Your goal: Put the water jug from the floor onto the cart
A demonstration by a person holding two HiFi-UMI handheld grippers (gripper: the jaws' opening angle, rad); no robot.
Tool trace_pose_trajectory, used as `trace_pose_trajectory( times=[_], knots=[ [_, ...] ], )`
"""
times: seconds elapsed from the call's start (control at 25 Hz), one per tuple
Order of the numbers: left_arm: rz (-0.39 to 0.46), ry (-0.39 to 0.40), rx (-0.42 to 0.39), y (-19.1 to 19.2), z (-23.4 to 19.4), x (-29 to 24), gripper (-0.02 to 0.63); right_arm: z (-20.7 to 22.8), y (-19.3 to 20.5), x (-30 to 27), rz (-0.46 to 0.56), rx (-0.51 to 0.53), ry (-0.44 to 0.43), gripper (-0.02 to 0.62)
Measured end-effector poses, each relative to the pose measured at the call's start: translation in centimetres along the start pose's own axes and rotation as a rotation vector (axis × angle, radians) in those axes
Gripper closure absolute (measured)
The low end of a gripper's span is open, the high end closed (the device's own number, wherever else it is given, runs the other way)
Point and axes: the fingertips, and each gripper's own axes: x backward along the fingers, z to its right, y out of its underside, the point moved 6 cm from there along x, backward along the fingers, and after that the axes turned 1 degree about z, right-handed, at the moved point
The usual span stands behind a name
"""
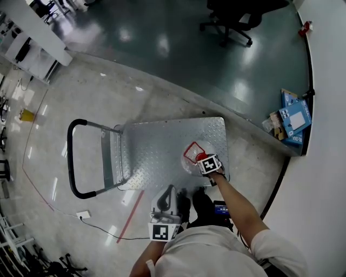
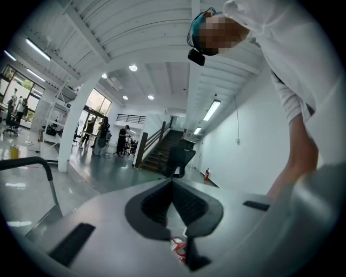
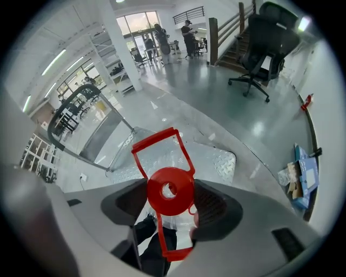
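The clear water jug (image 1: 190, 157) with a red cap and a raised red handle shows over the near right corner of the steel cart's deck (image 1: 157, 146). Its base is hidden, so I cannot tell whether it stands on the deck or on the floor. My right gripper (image 1: 208, 163) points steeply down onto it. In the right gripper view the cap (image 3: 181, 197) fills the gap of the right gripper (image 3: 170, 189), touching both pads. The handle (image 3: 157, 143) stands beyond the tips. My left gripper (image 1: 165, 204) hangs near my legs, its jaws shut (image 2: 173, 186) and empty.
The cart's black push bar (image 1: 73, 157) is at the left. A floor seam runs diagonally behind the cart toward blue boxes (image 1: 294, 116) by the white wall. An office chair (image 1: 232, 16) stands far back. A socket and cable (image 1: 82, 215) lie at the left.
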Motion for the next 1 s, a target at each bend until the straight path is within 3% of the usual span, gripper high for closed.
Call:
trace_pose_trajectory(
  times=[0.2,0.36,0.44,0.48,0.52,0.56,0.64,0.72,0.8,1.0],
  knots=[
    [0.003,-0.002,0.022,0.2,0.3,-0.1,0.603,0.3,0.4,0.6,0.016,0.023,0.004,0.319],
    [0.025,0.008,0.017,-0.6,0.9,-0.2,0.603,-0.5,-0.4,4.3,0.116,0.055,-0.01,0.321],
    [0.046,0.019,0.009,-1.3,1.3,-0.2,0.603,-1.2,-1.2,9.0,0.253,0.05,-0.041,0.329],
    [0.06,0.027,0.002,-1.8,1.6,-0.2,0.603,-1.5,-1.7,12.1,0.364,0.051,-0.045,0.391],
    [0.075,0.036,-0.006,-2.3,1.9,-0.3,0.603,-1.8,-2.0,15.5,0.494,0.057,-0.033,0.508],
    [0.09,0.045,-0.013,-2.8,2.3,-0.2,0.603,-2.1,-2.1,19.1,0.629,0.07,-0.011,0.56],
    [0.118,0.059,-0.017,-3.4,3.0,-0.2,0.603,-2.7,-1.3,25.7,0.883,0.099,0.037,0.578],
    [0.14,0.064,-0.016,-3.7,3.4,-0.6,0.603,-2.9,-0.4,30.0,1.06,0.102,0.075,0.583],
    [0.147,0.069,-0.011,-3.9,3.7,-1.2,0.603,-2.6,0.4,31.7,1.125,0.079,0.099,0.583],
    [0.146,0.091,-0.021,-4.3,5.0,-1.5,0.603,-1.6,2.2,32.3,1.14,0.034,0.106,0.583]
  ],
)
